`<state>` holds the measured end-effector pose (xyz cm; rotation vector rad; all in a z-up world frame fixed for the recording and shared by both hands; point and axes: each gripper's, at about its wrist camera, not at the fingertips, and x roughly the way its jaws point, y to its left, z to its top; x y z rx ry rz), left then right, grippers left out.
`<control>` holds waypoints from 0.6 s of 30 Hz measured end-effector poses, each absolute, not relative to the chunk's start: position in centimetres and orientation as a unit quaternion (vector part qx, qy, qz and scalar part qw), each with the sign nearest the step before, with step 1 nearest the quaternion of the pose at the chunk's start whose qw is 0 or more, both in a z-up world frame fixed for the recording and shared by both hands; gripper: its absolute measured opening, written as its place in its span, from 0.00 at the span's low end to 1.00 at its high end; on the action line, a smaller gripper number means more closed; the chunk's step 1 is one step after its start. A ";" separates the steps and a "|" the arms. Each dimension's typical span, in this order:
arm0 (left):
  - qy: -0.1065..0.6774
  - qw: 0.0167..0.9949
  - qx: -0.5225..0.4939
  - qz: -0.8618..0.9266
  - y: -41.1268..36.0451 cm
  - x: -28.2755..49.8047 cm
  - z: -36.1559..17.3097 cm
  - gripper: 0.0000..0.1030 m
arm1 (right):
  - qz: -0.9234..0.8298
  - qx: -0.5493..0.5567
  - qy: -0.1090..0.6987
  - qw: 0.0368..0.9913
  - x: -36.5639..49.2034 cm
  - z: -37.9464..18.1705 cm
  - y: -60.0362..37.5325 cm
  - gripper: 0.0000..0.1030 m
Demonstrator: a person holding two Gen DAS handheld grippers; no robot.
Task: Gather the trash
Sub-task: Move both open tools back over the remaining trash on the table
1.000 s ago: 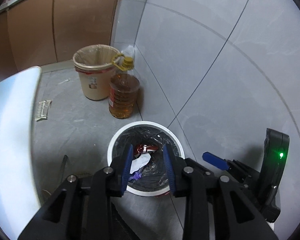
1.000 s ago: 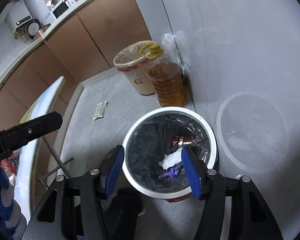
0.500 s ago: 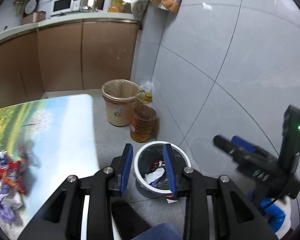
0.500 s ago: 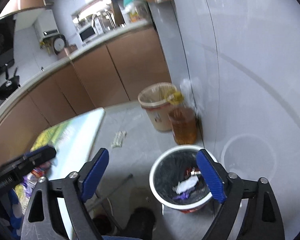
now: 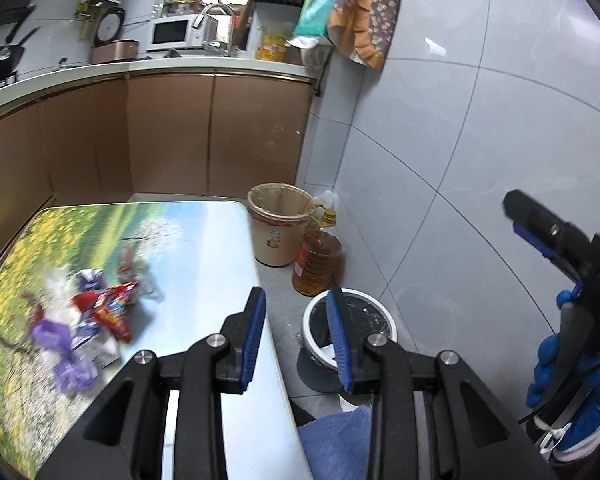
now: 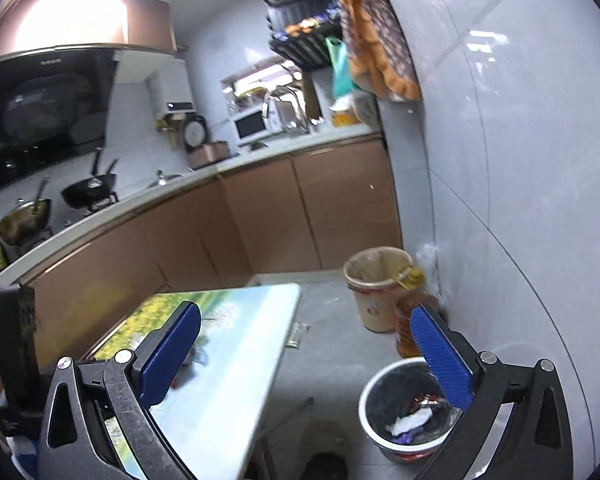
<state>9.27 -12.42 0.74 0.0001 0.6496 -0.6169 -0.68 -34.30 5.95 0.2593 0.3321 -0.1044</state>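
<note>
Blurred wrappers [image 5: 88, 320], half-hidden bin [image 5: 364, 322]

I'm seeing glossy printed surface [image 5: 204, 248] | crinkly shiny plastic wrappers [image 5: 100, 312] | glossy wall tiles [image 5: 480, 140] | white plastic bin [image 6: 370, 408], black film liner

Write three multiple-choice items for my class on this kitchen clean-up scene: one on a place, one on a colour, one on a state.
1. Where does the white bin stand?
A. on the floor beside the table
B. on the counter
C. on the table

2. What colour are the pads of the right gripper?
A. red
B. blue
C. green

3. How are the left gripper jaws?
A. shut on a wrapper
B. shut, empty
C. open, empty

Key: 1 A, its rim sits below the table edge; 2 B, both pads are blue; 3 C, a clear gap shows between them.
</note>
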 end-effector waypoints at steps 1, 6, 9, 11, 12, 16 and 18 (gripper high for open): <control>0.309 0.905 -0.002 -0.292 -11.6 8.8 1.0 0.29 | -0.048 0.128 0.160 0.978 -0.9 6.3 -33.8 1.00; 0.293 0.918 -0.024 -0.267 -7.8 6.9 1.7 0.30 | -0.030 0.123 0.146 0.981 -1.9 7.4 -31.9 1.00; 0.284 0.924 -0.035 -0.253 -5.9 6.0 1.9 0.30 | -0.022 0.113 0.135 0.984 -2.8 8.2 -30.7 1.00; 0.279 0.928 -0.042 -0.245 -4.5 5.4 1.9 0.30 | -0.012 0.111 0.126 0.986 -3.4 8.7 -30.0 1.00; 0.277 0.929 -0.045 -0.241 -3.7 5.1 1.9 0.30 | -0.003 0.110 0.121 0.986 -3.7 9.0 -29.6 1.00; 0.278 0.930 -0.049 -0.237 -1.3 4.4 2.1 0.30 | 0.026 0.102 0.121 0.987 -4.2 9.6 -28.1 1.00; 0.277 0.932 -0.045 -0.229 0.0 3.9 2.1 0.30 | 0.036 0.096 0.125 0.987 -4.1 9.8 -27.4 1.00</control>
